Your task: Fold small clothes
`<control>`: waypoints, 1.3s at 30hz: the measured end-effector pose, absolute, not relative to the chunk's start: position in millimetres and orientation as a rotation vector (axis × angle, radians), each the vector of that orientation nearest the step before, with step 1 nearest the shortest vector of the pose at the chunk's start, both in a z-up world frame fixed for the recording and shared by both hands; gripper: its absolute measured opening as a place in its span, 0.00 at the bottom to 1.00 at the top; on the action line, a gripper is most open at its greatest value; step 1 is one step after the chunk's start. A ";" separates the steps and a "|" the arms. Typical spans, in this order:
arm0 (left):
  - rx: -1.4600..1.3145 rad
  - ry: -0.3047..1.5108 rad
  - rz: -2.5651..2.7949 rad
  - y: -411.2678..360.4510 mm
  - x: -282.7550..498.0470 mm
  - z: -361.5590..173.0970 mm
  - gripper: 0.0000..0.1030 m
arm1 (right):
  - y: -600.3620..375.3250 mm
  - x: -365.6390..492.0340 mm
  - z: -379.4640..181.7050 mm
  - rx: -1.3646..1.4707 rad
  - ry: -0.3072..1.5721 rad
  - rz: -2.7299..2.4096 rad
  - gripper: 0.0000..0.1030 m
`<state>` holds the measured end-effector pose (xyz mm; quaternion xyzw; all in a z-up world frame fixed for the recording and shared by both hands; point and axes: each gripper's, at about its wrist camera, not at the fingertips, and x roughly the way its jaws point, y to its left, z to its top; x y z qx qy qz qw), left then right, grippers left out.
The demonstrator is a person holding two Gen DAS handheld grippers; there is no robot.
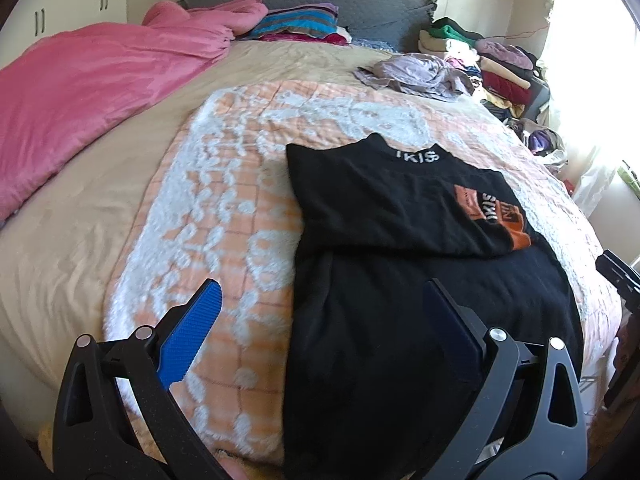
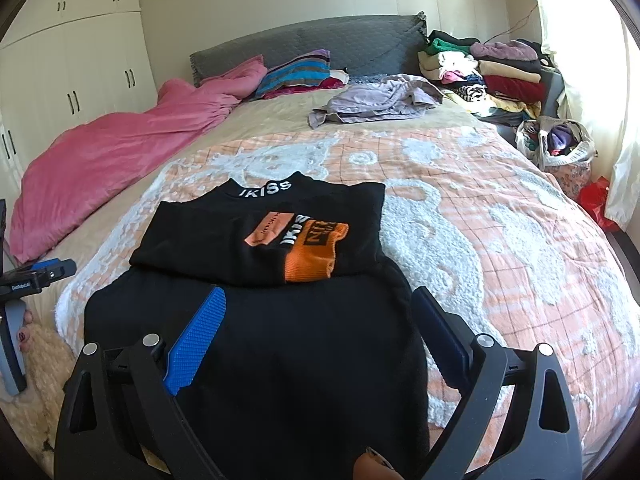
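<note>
Bright daylight pours in from the window [image 2: 592, 40] on the right, blown out white; fisheye bends the edges, corners vignette dark.

The near hem of the black top [image 2: 280, 360] ran out of the right wrist view behind the right gripper [image 2: 316, 308] frame; its lower edge could not be seen. The folded-over upper part covered the layer beneath. The orange print [image 2: 312, 252] lettering was partly folded under and not fully legible. In the left wrist view the right gripper [image 1: 618, 280] was cut off by the picture's edge, its jaws out of sight. The stacked clothes [image 1: 472, 60] beside the headboard were too small to identify singly. The window side was overexposed. A brown object [image 2: 372, 466] at the bottom edge was unidentifiable.
</note>
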<state>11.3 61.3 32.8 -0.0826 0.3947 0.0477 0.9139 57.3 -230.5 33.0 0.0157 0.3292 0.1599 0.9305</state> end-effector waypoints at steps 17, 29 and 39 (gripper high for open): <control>-0.187 0.885 0.106 80.0 -30.8 6.1 0.90 | -255.8 38.0 24.6 0.040 0.707 0.280 0.90; -0.236 0.965 0.021 69.8 -46.0 -21.8 0.64 | -268.3 26.3 12.9 0.053 0.742 0.267 0.90; -0.220 1.056 -0.030 58.6 -48.1 -36.2 0.57 | -276.5 16.3 2.7 0.056 0.774 0.260 0.90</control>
